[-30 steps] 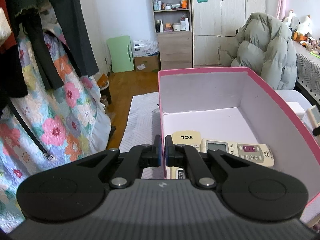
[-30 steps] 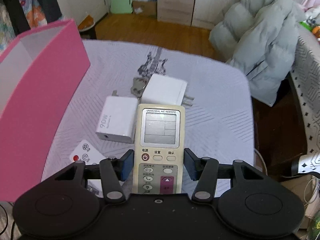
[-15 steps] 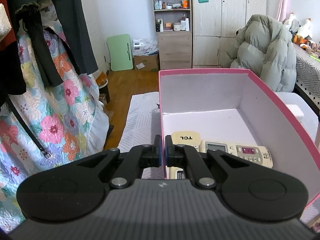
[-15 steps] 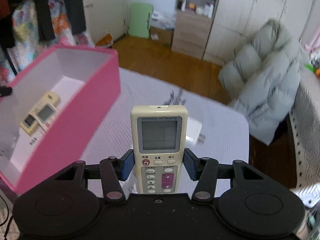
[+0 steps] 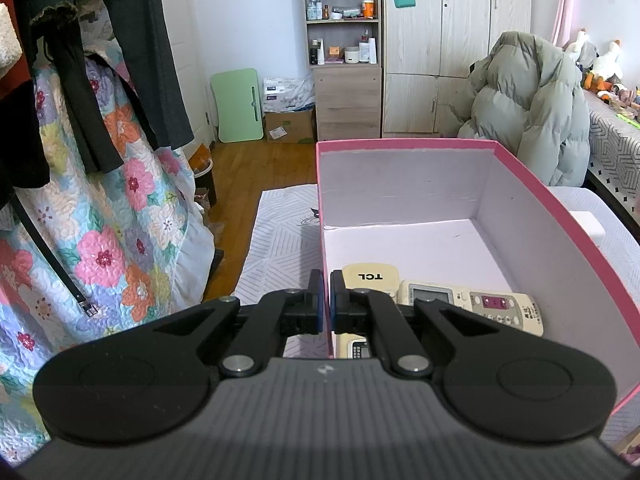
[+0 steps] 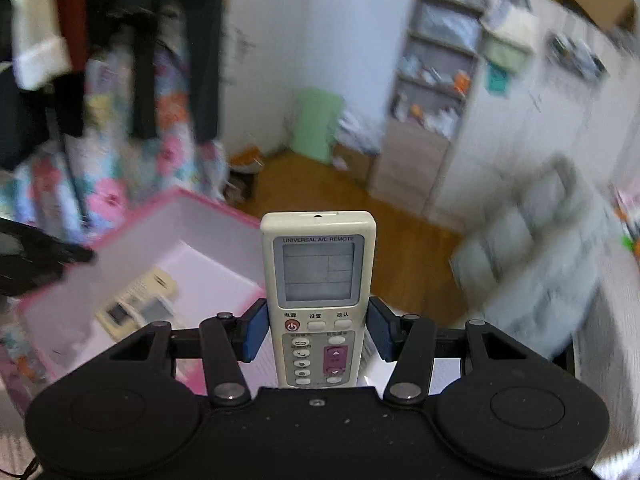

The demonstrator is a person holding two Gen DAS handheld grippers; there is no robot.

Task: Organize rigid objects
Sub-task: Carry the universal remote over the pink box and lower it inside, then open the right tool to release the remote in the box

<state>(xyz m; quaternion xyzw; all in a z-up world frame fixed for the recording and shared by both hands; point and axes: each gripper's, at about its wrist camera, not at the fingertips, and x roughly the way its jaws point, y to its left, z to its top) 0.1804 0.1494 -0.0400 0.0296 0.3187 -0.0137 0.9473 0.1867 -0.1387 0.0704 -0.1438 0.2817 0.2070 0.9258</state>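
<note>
A pink box (image 5: 400, 188) with a white inside stands on the quilted table cover. My left gripper (image 5: 326, 306) is shut on its near left wall. Inside lie a cream TCL remote (image 5: 370, 276), a white remote with a small display (image 5: 472, 304) and part of a third one (image 5: 354, 346) behind the fingers. My right gripper (image 6: 318, 330) is shut on a white universal A/C remote (image 6: 318, 280), held by its lower half up in the air and pointing forward. The pink box (image 6: 160, 208) sits below and to its left in this blurred view.
A white charger (image 5: 588, 224) lies on the table cover (image 5: 276, 232) right of the box. A puffy grey-green jacket (image 5: 528, 108) is draped behind the table. A floral quilt (image 5: 100, 240) and dark clothes hang at the left. Shelves and wardrobes line the far wall.
My right gripper has lifted the A/C remote off the table, away from the chargers, and swung it up and toward the pink box. The left gripper has kept still on the box wall.
</note>
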